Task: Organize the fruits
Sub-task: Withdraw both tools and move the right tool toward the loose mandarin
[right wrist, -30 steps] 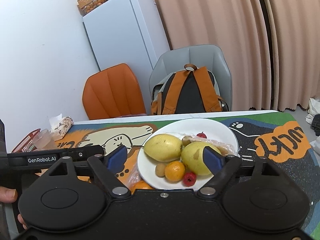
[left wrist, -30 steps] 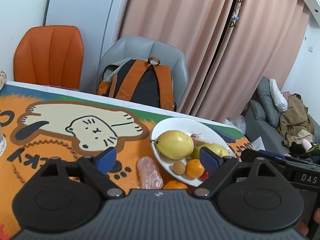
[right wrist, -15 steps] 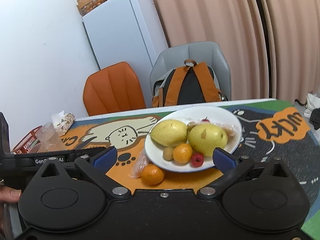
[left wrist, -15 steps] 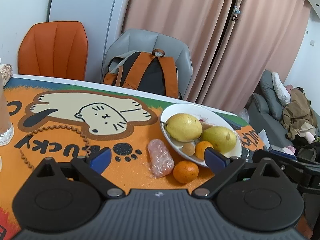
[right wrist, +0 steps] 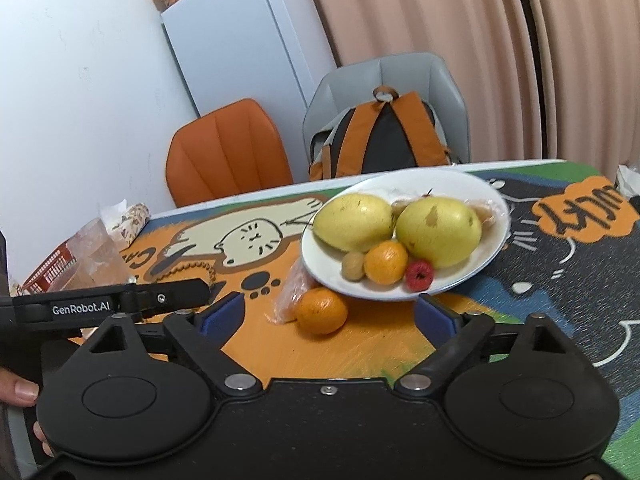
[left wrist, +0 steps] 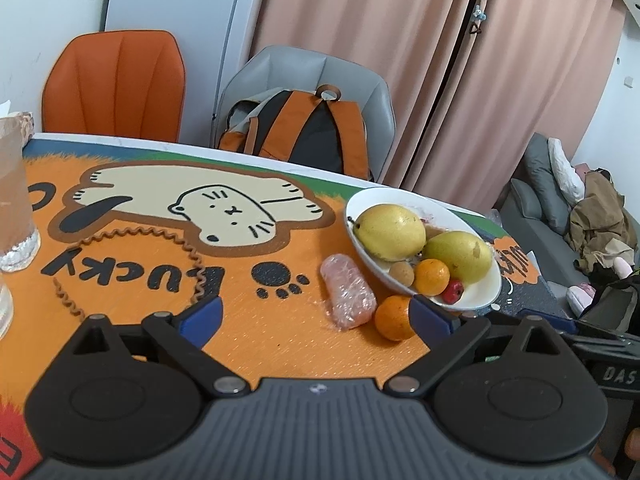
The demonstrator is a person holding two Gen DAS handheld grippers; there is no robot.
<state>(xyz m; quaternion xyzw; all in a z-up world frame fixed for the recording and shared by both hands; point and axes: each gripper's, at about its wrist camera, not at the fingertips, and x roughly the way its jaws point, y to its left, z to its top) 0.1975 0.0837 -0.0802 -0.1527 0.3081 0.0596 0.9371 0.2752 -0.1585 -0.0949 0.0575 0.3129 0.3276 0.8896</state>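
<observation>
a white plate (right wrist: 472, 276) sits on the patterned table (right wrist: 560, 280), holding two large yellow-green pears (right wrist: 354, 222) lying side by side, stems toward the left. in front of them on the plate rest a small brown round fruit (right wrist: 353, 266), an orange mandarin (right wrist: 386, 262) and a small red fruit (right wrist: 419, 275), the three in a row and close together. behind the pears something pale and wrapped, perhaps more fruit, is too hidden to tell. off the plate, just beside its near rim, lies a second mandarin (left wrist: 394, 317), next to a pinkish item in clear wrap (left wrist: 348, 290) lying on its side.
</observation>
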